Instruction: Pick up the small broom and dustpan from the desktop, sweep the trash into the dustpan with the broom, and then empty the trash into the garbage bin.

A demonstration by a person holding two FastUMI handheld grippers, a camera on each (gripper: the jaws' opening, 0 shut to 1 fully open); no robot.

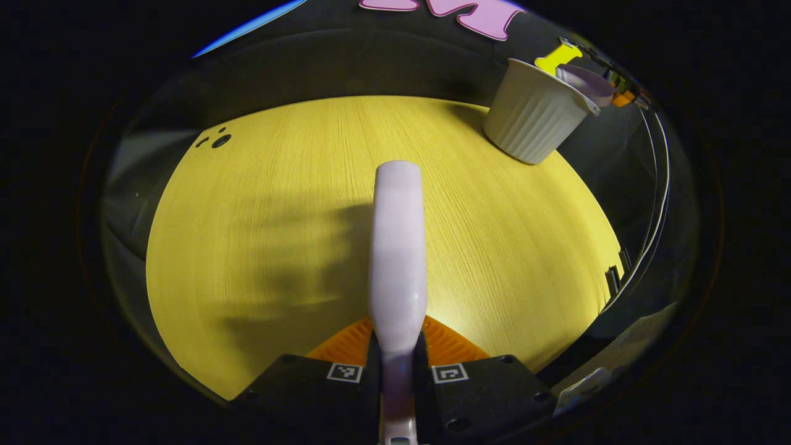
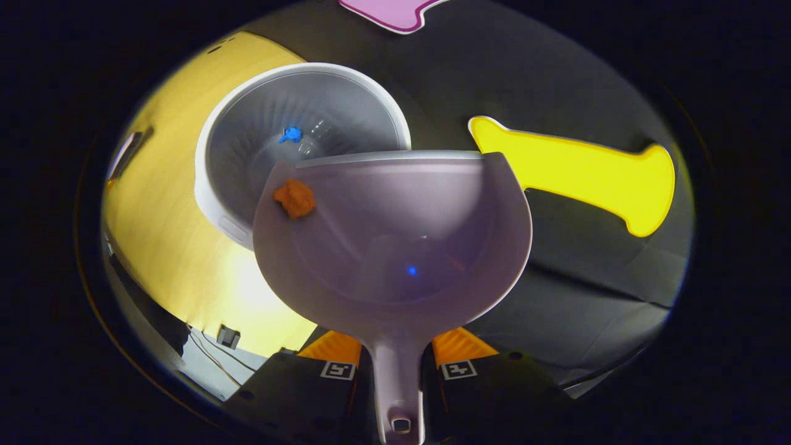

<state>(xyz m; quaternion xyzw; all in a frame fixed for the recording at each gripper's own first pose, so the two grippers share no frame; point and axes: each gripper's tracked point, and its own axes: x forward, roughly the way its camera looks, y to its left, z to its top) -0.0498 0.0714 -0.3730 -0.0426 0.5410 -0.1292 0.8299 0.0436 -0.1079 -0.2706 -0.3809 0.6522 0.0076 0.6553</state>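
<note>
Presently: right hand-held gripper (image 2: pixel 395 358) clenched on the dustpan (image 2: pixel 395 247) handle, pan held over the garbage bin (image 2: pixel 235 210) rim; orange scrap (image 2: pixel 295 198) in the pan, blue scrap (image 2: pixel 291 134) inside the bin. Left hand-held gripper (image 1: pixel 397 364) grasping the broom (image 1: pixel 398 247) above the yellow bench (image 1: pixel 259 216), bin at its far edge.

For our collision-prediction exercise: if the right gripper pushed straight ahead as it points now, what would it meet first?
Probably the white garbage bin: the dustpan held by the right gripper already overlaps its rim, though depth is unclear.
</note>
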